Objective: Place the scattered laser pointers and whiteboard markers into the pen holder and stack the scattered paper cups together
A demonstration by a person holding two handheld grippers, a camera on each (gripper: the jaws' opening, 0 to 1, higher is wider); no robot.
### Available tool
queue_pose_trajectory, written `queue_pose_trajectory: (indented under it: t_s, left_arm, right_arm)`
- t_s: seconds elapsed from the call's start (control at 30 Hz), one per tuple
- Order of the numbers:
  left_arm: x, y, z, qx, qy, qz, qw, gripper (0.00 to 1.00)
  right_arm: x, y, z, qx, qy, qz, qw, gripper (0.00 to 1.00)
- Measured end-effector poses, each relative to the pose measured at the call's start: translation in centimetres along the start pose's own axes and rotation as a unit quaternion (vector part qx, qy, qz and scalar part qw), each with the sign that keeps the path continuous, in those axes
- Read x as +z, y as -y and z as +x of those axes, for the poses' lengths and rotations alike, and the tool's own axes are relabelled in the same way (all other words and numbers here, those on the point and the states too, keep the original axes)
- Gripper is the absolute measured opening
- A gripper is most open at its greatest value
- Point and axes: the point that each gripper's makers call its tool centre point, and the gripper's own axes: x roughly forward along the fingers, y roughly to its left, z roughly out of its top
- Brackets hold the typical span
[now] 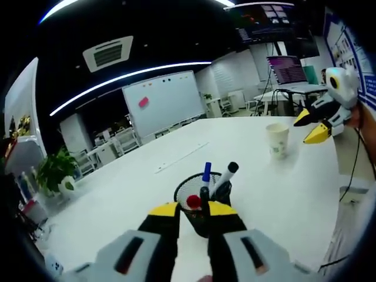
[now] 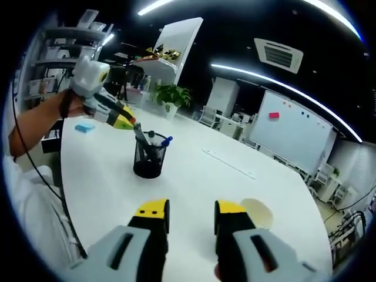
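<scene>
Your left gripper (image 1: 192, 209) hangs over the black mesh holder (image 1: 202, 205), and between its yellow-tipped jaws you are pinching a dark marker with a red cap (image 1: 194, 202), the marker standing upright at the holder's near rim. Whether its lower end is already inside the mesh you cannot tell from here. In the right gripper view the same left gripper (image 2: 124, 121) comes in from the left, your hand (image 2: 66, 106) behind it, its tips closed on a dark pen that slants down into the holder (image 2: 148, 161). Already standing in the holder are a marker with a blue cap (image 1: 206, 174) and a black-and-white marker (image 1: 225, 177) leaning to the right. The holder sits on a wide white table (image 1: 147, 176), near your side. Your right gripper (image 2: 191, 215) is held low above the table with its jaws spread and nothing between them; in the left gripper view it (image 1: 314, 126) floats at the right edge, just beyond a paper cup (image 1: 277, 140) that stands upright — well apart from the holder. In the right gripper view a cup's rim (image 2: 257, 212) peeks out just beside the right jaw. A long pale strip (image 2: 228, 163) lies flat farther out on the table, and a small blue block (image 2: 84, 127) rests near its left edge.
</scene>
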Motion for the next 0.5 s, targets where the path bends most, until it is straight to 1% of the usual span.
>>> queue_pose_trajectory:
  t_s: [0.1,0.2,0.33,0.5]
  left_arm:
    - [0.03,-0.06,-0.01,0.000,0.001,0.000,1.0000,0.19]
    - [0.03,-0.11,0.02,0.001,0.000,0.001,1.0000,0.22]
    - [0.05,-0.05,0.05,0.000,0.001,0.002,1.0000,0.23]
    - [-0.10,-0.03,0.12,-0.001,-0.002,0.002,1.0000,0.24]
  right_arm:
    - [0.11,0.00,-0.01,0.000,0.000,-0.002,1.0000,0.31]
    - [0.14,0.09,-0.05,-0.001,0.000,-0.002,1.0000,0.31]
    - [0.05,0.10,-0.01,-0.001,-0.001,-0.002,1.0000,0.31]
    - [-0.01,-0.07,0.06,0.002,-0.002,-0.002,1.0000,0.31]
